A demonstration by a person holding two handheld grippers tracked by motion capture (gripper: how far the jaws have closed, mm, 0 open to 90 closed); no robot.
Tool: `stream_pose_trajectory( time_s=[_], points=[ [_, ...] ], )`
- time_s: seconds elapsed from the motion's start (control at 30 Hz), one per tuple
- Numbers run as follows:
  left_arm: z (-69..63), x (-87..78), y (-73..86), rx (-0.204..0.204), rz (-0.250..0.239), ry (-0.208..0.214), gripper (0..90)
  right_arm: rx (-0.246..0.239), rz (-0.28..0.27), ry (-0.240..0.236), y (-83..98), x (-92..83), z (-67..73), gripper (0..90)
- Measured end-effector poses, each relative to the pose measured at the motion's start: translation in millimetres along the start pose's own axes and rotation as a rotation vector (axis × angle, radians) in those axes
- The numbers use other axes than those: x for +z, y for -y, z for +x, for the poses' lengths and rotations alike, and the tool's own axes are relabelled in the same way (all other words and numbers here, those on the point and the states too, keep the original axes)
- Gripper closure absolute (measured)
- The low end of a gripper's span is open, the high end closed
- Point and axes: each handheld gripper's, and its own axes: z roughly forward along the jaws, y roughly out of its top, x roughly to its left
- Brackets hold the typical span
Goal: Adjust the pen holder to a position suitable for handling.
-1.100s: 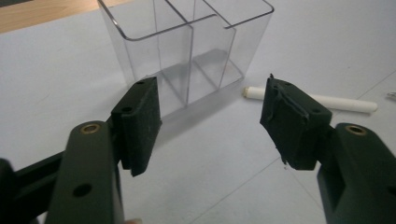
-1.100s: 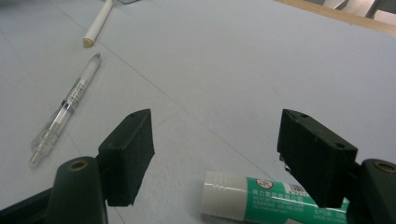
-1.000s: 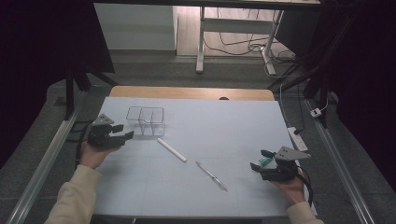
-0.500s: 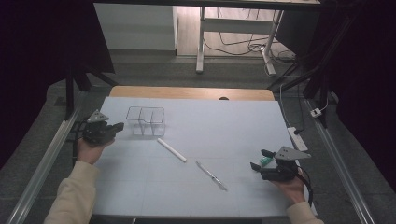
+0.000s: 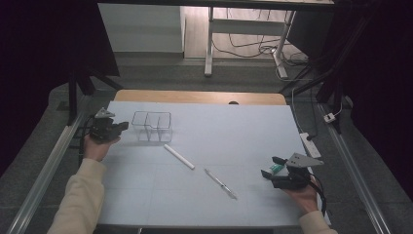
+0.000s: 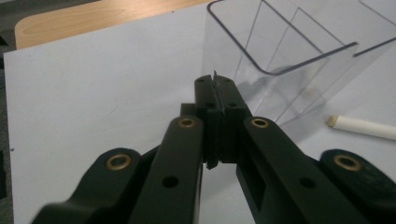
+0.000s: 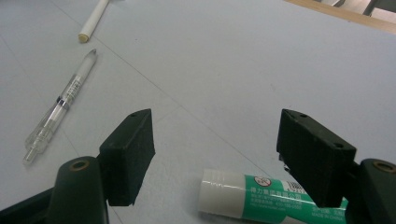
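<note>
My left gripper [image 5: 118,127] sits at the table's left edge, just left of a clear plastic box [image 5: 152,126] with compartments. In the left gripper view its jaws [image 6: 215,86] are shut with nothing between them, tips close to the clear box [image 6: 280,42]. My right gripper [image 5: 271,166] rests near the front right, and its jaws [image 7: 217,149] stand wide open. A green and white glue stick [image 7: 252,191] lies on the table between them, low by the right-hand jaw, with no pad pressing on it. A clear pen [image 7: 60,105] lies beyond the left-hand jaw.
A white stick [image 5: 178,156] lies mid-table, right of the box, and its end shows in the left gripper view [image 6: 362,127]. The pen [image 5: 220,183] lies nearer the front. A bare wooden strip [image 5: 199,96] runs along the far edge. A power strip [image 5: 311,145] lies off the right side.
My left hand has drawn back toward the far left, away from the middle of the table, and its jaws have closed empty. The right hand has kept still.
</note>
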Motion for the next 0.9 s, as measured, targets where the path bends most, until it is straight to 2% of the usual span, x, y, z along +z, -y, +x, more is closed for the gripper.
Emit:
stream_pose_trajectory(
  time_s=[0.17, 0.5, 0.73, 0.9],
  points=[
    [4.7, 9.0, 0.0, -0.009, 0.020, -0.002, 89.1, 0.003, -0.002, 0.000, 0.0, -0.4, 0.1, 27.5],
    [9.6, 25.8, 3.1, -0.037, 0.049, 0.024, 89.1, 0.002, -0.003, 0.002, 0.0, -0.7, -0.1, 27.5],
    [3.1, 35.1, 2.5, 0.000, 0.077, 0.028, 89.1, 0.000, 0.004, 0.002, 0.0, -0.6, -0.3, 27.6],
    [1.9, 36.7, 2.1, 0.001, 0.080, 0.031, 89.1, 0.000, 0.004, 0.005, 0.1, -1.3, -0.1, 27.5]
  ],
)
